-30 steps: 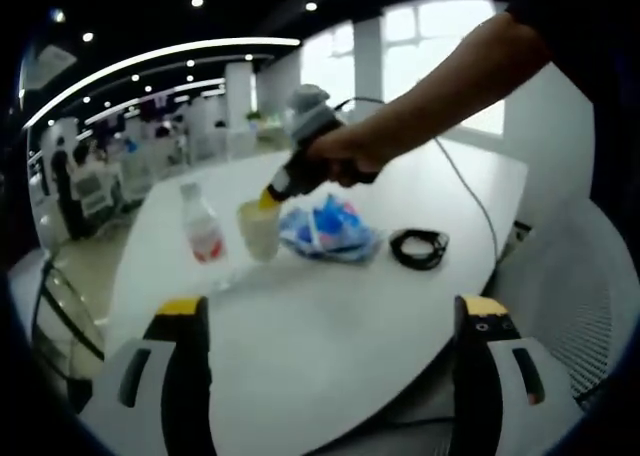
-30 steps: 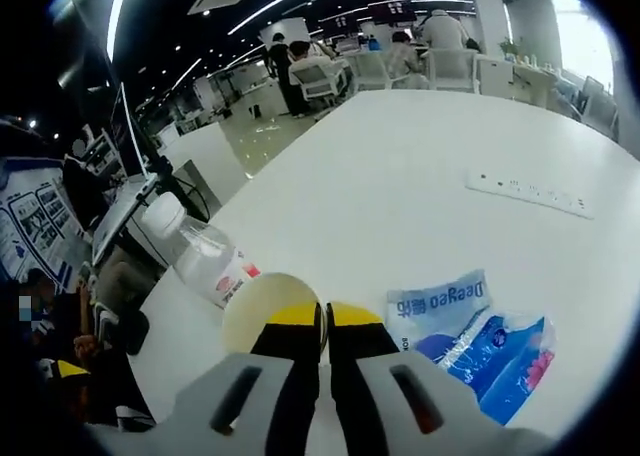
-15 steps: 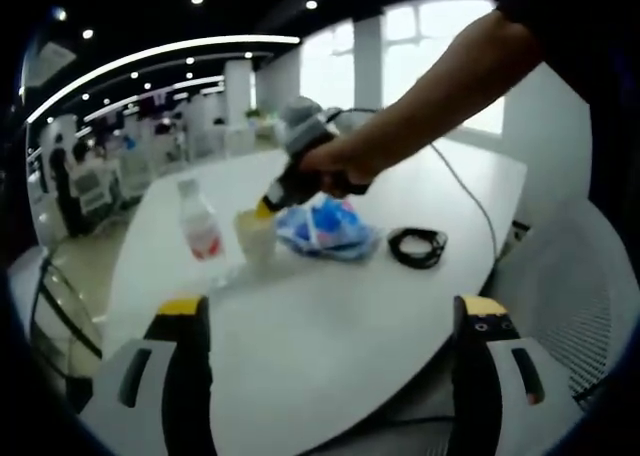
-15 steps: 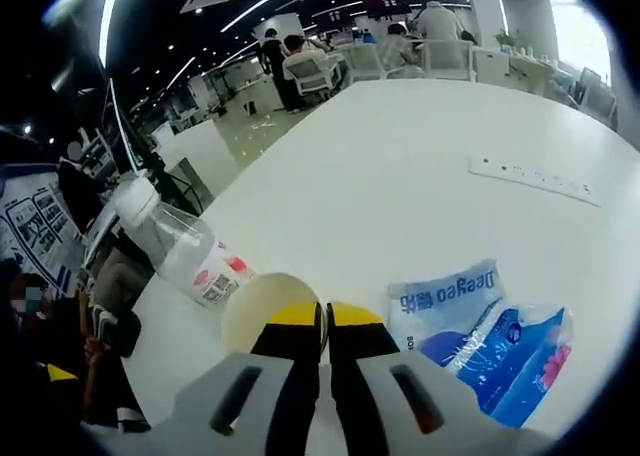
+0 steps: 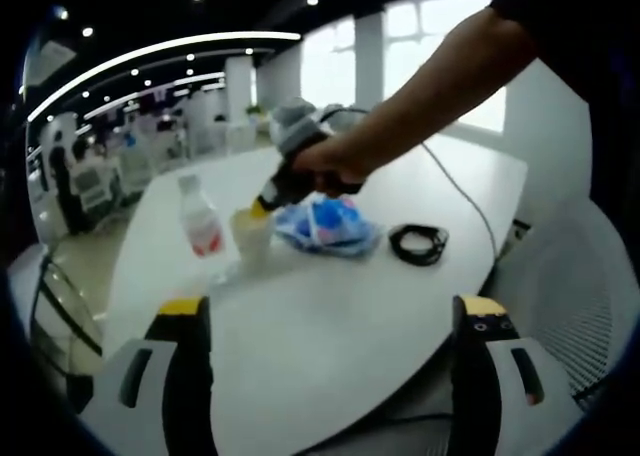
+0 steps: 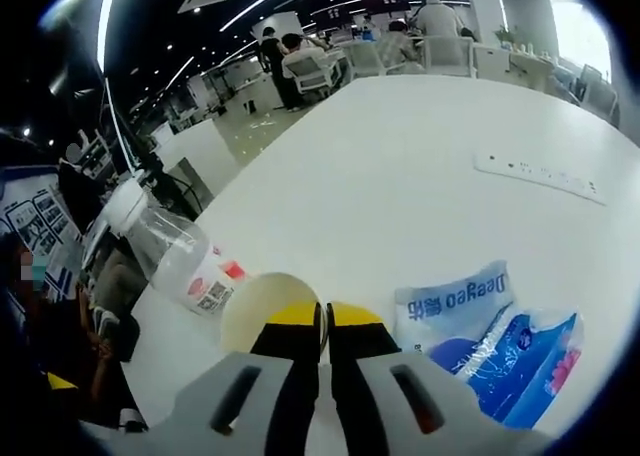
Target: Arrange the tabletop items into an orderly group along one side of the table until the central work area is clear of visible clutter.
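Note:
In the right gripper view my right gripper [image 6: 323,317] is shut on the rim of a pale yellow cup [image 6: 258,309]. A clear plastic bottle [image 6: 172,257] with a red label stands just left of the cup. A blue and white plastic bag [image 6: 487,334] lies to its right. The left gripper view shows a hand holding the right gripper [image 5: 262,209] on the cup [image 5: 250,240], between the bottle [image 5: 201,227] and the bag [image 5: 326,226]. Whether the cup rests on the white table [image 5: 330,326] I cannot tell. My left gripper [image 5: 332,311] hangs open over the table's near part, holding nothing.
A coiled black cable [image 5: 418,244] lies right of the bag. A white power strip [image 6: 540,176] lies farther out on the table. A white mesh chair [image 5: 575,286] stands at the table's right edge. People and office chairs [image 6: 320,71] are beyond the far end.
The right gripper has carried the cup a little toward the bottle, which now looks closer to it. The left gripper has stayed open and still.

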A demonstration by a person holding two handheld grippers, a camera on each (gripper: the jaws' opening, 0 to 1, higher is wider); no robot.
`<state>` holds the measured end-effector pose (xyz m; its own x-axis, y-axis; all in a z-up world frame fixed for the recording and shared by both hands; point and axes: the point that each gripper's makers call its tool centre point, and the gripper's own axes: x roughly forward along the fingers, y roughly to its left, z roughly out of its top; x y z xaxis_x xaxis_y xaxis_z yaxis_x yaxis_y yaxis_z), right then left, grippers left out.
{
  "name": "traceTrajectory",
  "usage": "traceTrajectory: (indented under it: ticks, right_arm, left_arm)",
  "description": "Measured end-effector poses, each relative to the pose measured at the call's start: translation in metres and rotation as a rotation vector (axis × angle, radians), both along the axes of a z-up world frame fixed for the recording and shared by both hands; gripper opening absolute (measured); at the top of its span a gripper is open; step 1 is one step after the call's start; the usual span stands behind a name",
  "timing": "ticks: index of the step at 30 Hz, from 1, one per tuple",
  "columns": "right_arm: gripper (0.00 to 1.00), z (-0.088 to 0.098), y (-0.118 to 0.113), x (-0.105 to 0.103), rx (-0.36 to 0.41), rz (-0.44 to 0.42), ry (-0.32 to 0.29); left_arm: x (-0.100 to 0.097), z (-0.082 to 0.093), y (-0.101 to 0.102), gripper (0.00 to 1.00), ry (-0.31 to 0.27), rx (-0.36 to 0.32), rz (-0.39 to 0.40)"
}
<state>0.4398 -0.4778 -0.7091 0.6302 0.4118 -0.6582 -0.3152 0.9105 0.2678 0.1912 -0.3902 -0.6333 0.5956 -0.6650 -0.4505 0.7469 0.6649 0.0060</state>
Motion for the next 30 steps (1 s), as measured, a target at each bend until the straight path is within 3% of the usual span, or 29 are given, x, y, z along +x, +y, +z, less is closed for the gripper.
traceTrajectory:
  ticks: [30]
  right_arm:
    - [0.02, 0.0015, 0.0055, 0.0028, -0.009, 0.009, -0.007]
  left_arm:
    - [-0.0005, -0.0012, 0.0009, 0.96, 0.008, 0.008, 0.004]
